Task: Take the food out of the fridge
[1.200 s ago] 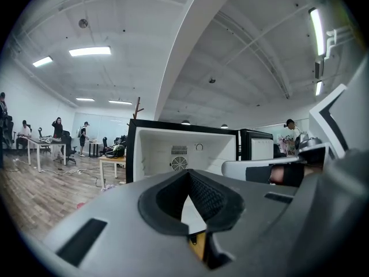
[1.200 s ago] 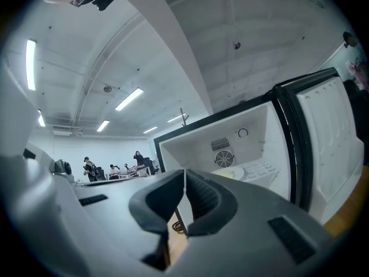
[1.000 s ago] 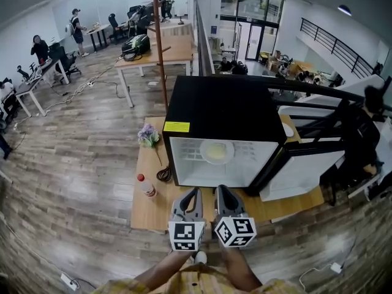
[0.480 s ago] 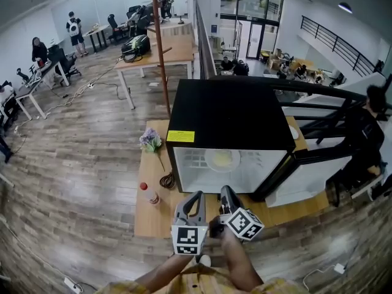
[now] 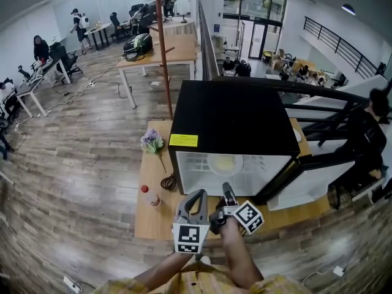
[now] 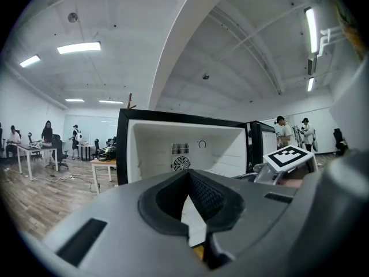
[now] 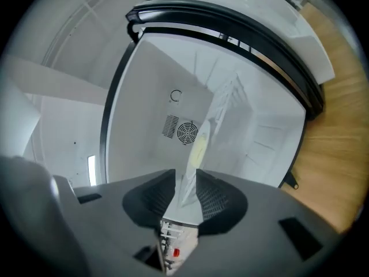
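Observation:
A black mini fridge (image 5: 233,112) stands on the wooden table (image 5: 153,219) with its door (image 5: 306,170) swung open to the right. On its wire shelf sits a white plate with pale yellow food (image 5: 224,162). Both grippers hover just in front of the opening. My left gripper (image 5: 199,195) is shut and empty, aimed at the white interior (image 6: 173,149). My right gripper (image 5: 228,192) is rolled onto its side, and its jaws are opening with nothing between them. In the right gripper view the plate (image 7: 199,146) shows beyond the gap, deeper in the fridge.
A red-capped bottle (image 5: 149,196), a small flower bunch (image 5: 150,141) and a dark coiled item (image 5: 166,182) lie on the table left of the fridge. A person in black (image 5: 361,139) stands beyond the open door. Desks and people are far behind.
The right gripper has rolled onto its side, dropped lower and its jaws have come apart. The left gripper has edged slightly toward the fridge and stays shut.

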